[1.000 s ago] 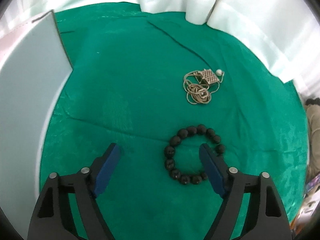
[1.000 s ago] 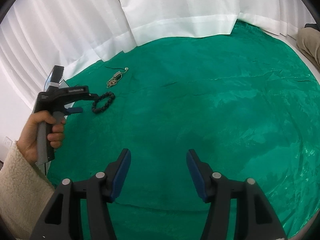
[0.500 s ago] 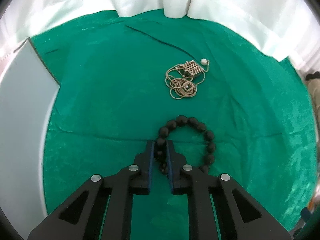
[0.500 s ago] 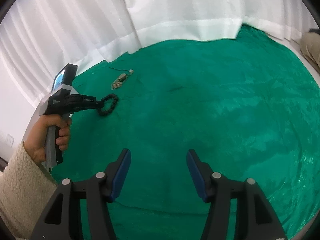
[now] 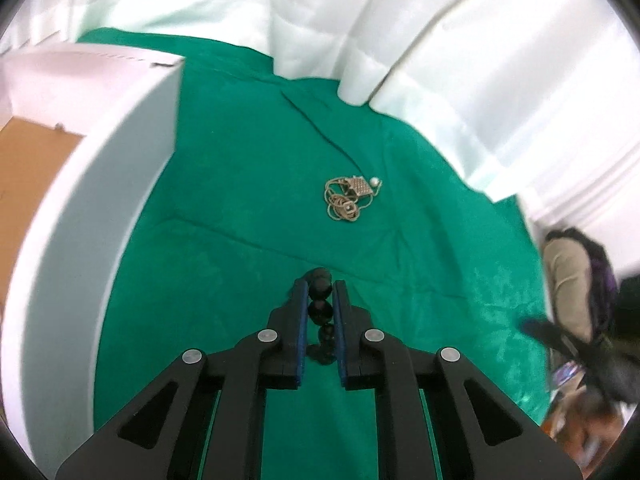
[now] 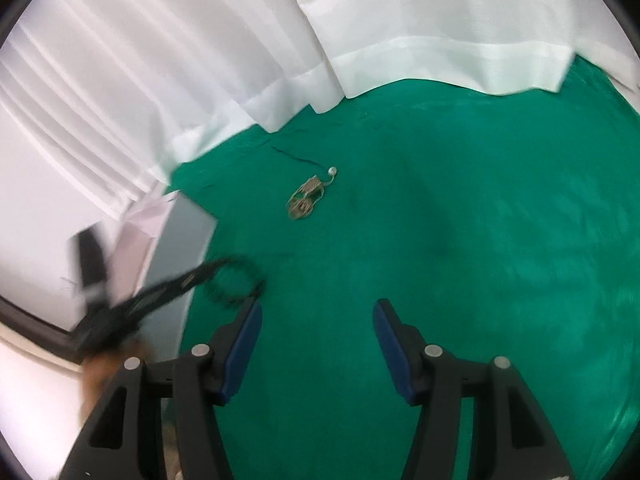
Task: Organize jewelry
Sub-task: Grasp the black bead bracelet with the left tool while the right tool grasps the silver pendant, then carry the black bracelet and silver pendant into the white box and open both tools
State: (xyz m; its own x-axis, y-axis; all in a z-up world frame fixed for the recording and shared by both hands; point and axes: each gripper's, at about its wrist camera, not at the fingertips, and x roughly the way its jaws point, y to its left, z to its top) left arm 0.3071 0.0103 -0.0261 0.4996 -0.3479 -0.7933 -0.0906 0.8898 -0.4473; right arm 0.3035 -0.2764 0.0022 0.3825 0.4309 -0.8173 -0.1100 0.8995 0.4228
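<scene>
Your left gripper (image 5: 320, 292), clamped on the black bead bracelet (image 5: 320, 310), has the white box (image 5: 92, 240) to its near left (right gripper (image 6: 316, 312) idles with fingers apart).

The cloth (image 5: 248, 184) is plain emerald green. Black beads make up the bracelet (image 5: 320, 300); at 12 o'clock from it lies a pale gold chain (image 5: 346, 200) with 1 white pearl. Blue pads (image 6: 244, 344) line black grippers. The curtain (image 6: 400, 20) is white.
</scene>
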